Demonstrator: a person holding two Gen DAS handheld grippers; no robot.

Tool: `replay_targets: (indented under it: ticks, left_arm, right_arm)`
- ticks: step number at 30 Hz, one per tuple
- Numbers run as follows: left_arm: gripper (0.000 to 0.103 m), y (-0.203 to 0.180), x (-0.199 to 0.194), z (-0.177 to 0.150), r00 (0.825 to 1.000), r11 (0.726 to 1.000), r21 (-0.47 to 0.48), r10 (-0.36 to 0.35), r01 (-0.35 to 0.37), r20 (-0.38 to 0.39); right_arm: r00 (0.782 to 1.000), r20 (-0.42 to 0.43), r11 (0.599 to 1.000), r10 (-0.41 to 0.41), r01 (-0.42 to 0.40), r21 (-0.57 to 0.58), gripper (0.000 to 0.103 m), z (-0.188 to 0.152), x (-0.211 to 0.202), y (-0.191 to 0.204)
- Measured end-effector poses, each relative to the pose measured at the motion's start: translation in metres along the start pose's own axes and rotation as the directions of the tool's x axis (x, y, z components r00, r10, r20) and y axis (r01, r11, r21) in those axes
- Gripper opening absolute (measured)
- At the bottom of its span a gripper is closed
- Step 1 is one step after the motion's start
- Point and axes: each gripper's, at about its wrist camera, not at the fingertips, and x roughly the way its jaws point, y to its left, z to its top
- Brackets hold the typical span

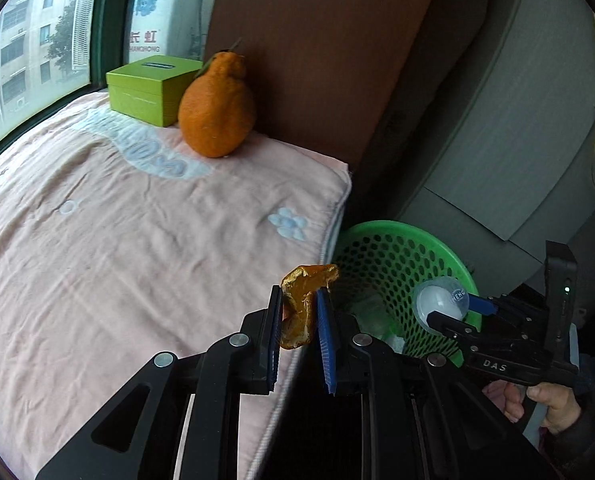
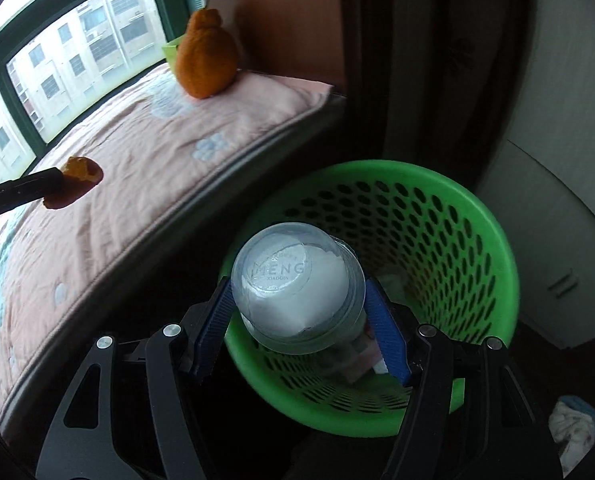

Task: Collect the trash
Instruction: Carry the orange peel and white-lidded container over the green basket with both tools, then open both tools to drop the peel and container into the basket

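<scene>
Peel scrap (image 1: 303, 306) being pinched in left gripper (image 1: 297, 320) near blanket (image 1: 137, 240) edge, right gripper (image 2: 299, 300) clamping clear cup (image 2: 297, 288) over green basket (image 2: 477, 216).

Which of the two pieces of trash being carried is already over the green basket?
The clear plastic cup in the right claw: it hangs above the basket opening. The orange peel in the left claw is over the pink blanket's edge.

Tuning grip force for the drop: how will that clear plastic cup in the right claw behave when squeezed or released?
The plastic cup looks thin-walled and see-through, so it probably flexes or dents under a hard squeeze. It seems light for its size, holding only something white. Its round, smooth sides could slip between the pads; released here, it should fall into the green basket.
</scene>
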Motion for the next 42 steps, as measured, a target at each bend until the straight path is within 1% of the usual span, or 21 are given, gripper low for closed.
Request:
replay_targets:
  ticks: [6,8,10,15,21,28,30,33,34,35,40,42]
  left_arm:
    - [0.017,-0.042,0.030,-0.004,0.997,0.998,0.041,-0.046,0.049,-0.061]
    - [0.017,-0.052,0.041,-0.006,0.995,0.997,0.049,-0.057,0.061,-0.084]
    - [0.017,-0.062,0.050,-0.010,0.992,0.996,0.054,-0.070,0.076,-0.106]
    - [0.017,-0.084,0.071,-0.019,0.984,0.992,0.075,-0.090,0.102,-0.156]
    - [0.017,-0.107,0.091,-0.028,0.971,0.988,0.083,-0.107,0.127,-0.213]
    - [0.018,-0.124,0.106,-0.036,0.959,0.985,0.082,-0.128,0.153,-0.253]
    - [0.022,-0.127,0.108,-0.038,0.956,0.984,0.078,-0.134,0.159,-0.261]
    - [0.033,-0.125,0.109,-0.040,0.954,0.985,0.063,-0.138,0.160,-0.267]
    - [0.040,-0.124,0.107,-0.040,0.955,0.986,0.058,-0.139,0.159,-0.261]
    - [0.044,-0.124,0.107,-0.040,0.957,0.986,0.054,-0.139,0.158,-0.256]
    - [0.051,-0.117,0.097,-0.037,0.963,0.989,0.030,-0.134,0.145,-0.233]
    - [0.051,-0.111,0.089,-0.035,0.968,0.990,0.020,-0.130,0.137,-0.216]
  right_arm:
    - [0.999,-0.015,0.997,-0.037,0.038,0.069,0.068,-0.009,-0.002,-0.034]
    - [0.999,-0.011,0.996,-0.043,0.044,0.080,0.075,-0.012,-0.003,-0.040]
    - [0.999,-0.001,0.995,-0.044,0.044,0.091,0.076,-0.014,-0.007,-0.044]
    - [0.999,0.040,0.992,-0.028,0.023,0.123,0.076,-0.017,-0.024,-0.053]
    - [0.995,0.098,0.986,-0.011,-0.005,0.164,0.079,-0.018,-0.048,-0.060]
    - [0.993,0.121,0.981,-0.005,-0.019,0.193,0.081,-0.022,-0.061,-0.066]
    - [0.992,0.124,0.978,-0.004,-0.022,0.205,0.081,-0.023,-0.063,-0.067]
    - [0.992,0.126,0.976,0.001,-0.029,0.215,0.081,-0.025,-0.064,-0.069]
    - [0.992,0.127,0.976,0.003,-0.031,0.217,0.081,-0.025,-0.065,-0.069]
    - [0.992,0.128,0.975,0.005,-0.033,0.218,0.081,-0.025,-0.065,-0.068]
    - [0.991,0.132,0.974,0.014,-0.043,0.221,0.081,-0.025,-0.067,-0.064]
    - [0.991,0.136,0.974,0.019,-0.049,0.220,0.082,-0.025,-0.069,-0.061]
